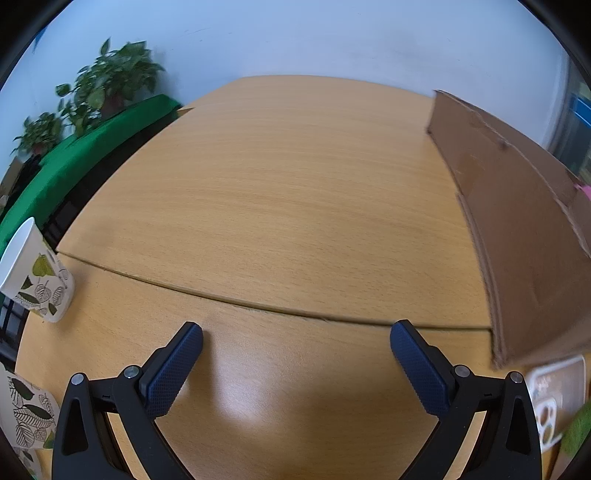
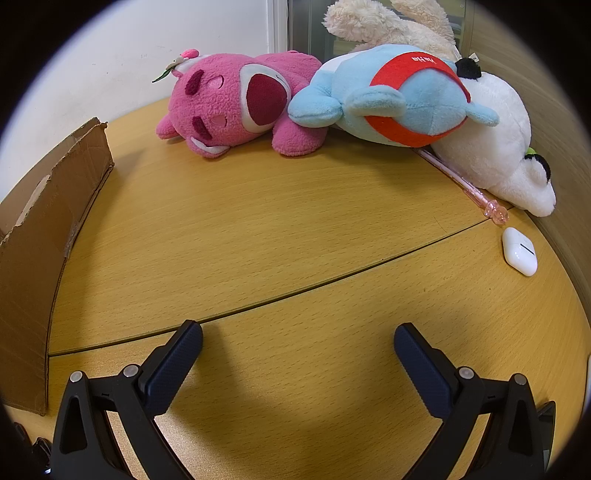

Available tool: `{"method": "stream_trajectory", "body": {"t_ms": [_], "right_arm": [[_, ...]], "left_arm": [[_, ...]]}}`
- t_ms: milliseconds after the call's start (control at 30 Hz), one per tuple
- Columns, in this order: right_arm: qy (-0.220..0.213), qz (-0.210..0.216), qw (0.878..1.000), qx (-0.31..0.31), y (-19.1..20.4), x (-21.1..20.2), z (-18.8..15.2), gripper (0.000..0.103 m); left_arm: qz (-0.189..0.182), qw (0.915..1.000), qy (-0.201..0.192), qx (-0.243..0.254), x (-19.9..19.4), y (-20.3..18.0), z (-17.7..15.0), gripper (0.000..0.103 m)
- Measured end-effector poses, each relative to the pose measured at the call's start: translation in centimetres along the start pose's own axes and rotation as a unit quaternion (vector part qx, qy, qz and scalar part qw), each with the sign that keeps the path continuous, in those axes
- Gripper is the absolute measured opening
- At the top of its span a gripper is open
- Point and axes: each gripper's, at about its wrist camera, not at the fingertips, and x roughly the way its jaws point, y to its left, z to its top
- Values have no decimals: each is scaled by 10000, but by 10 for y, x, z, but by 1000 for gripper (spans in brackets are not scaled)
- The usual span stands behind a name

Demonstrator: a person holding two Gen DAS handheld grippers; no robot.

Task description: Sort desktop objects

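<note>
My left gripper (image 1: 296, 330) is open above bare wooden desk (image 1: 277, 206), nothing between its fingers. A leaf-patterned paper cup (image 1: 35, 275) stands at the far left; another leaf-patterned cup (image 1: 26, 413) shows at the lower left edge. My right gripper (image 2: 298, 334) is also open over the desk (image 2: 258, 229). At the far side lie a pink plush bear (image 2: 236, 105), a blue and red plush (image 2: 395, 98) and a white plush (image 2: 506, 147), with a cream plush (image 2: 388, 26) behind. A pink pen (image 2: 461, 182) pokes out from under the plushes. A white earbud case (image 2: 519, 251) rests at the right.
A brown cardboard box (image 1: 517, 229) stands on the right in the left wrist view and, as the cardboard box (image 2: 40, 236), on the left in the right wrist view. A white snack packet (image 1: 554, 398) lies by its near corner. Potted plants (image 1: 110, 81) and a green surface (image 1: 85, 155) lie beyond the desk's left edge.
</note>
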Motion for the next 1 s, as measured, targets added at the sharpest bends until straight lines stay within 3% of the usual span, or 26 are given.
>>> {"method": "stream_trajectory", "body": {"t_ms": [100, 267, 333, 400, 467, 567, 633, 667, 800, 833, 1000], "right_arm": [[0, -7, 10000, 2, 0, 0, 0, 103], [69, -80, 9999, 132, 5, -1, 2, 103], [148, 57, 9998, 114, 14, -5, 0, 103], [24, 501, 9987, -87, 33, -16, -3, 103], [-209, 633, 9966, -485, 58, -34, -7, 103], [-126, 1014, 9898, -994, 92, -48, -6, 102], [-346, 657, 9902, -1182, 104, -51, -9, 101], [-382, 679, 9886, -1290, 108, -52, -8, 101], [133, 801, 9892, -1218, 106, -37, -1, 101], [37, 1031, 9871, -1222, 102, -49, -13, 101], [-638, 1180, 9839, -1177, 89, -110, -26, 101]], "left_arm": [[-373, 9985, -410, -17, -20, -3, 6, 102], [-1344, 9887, -591, -295, -33, -13, 28, 103], [-1499, 9882, -285, -105, -21, -25, 38, 102], [-1820, 9828, -248, -176, -21, -28, 41, 101], [-2078, 9777, -227, -188, -21, -33, 41, 101], [-2218, 9750, 106, -59, -16, -36, 33, 100], [-2213, 9750, 139, -143, -16, -31, 28, 100], [-2310, 9725, 155, -256, -21, -25, 26, 100], [-2345, 9716, 126, -282, -21, -18, 16, 100], [-2371, 9711, 64, -250, -29, -25, 10, 100], [-2398, 9707, -147, 56, -82, -26, -7, 100]]}}
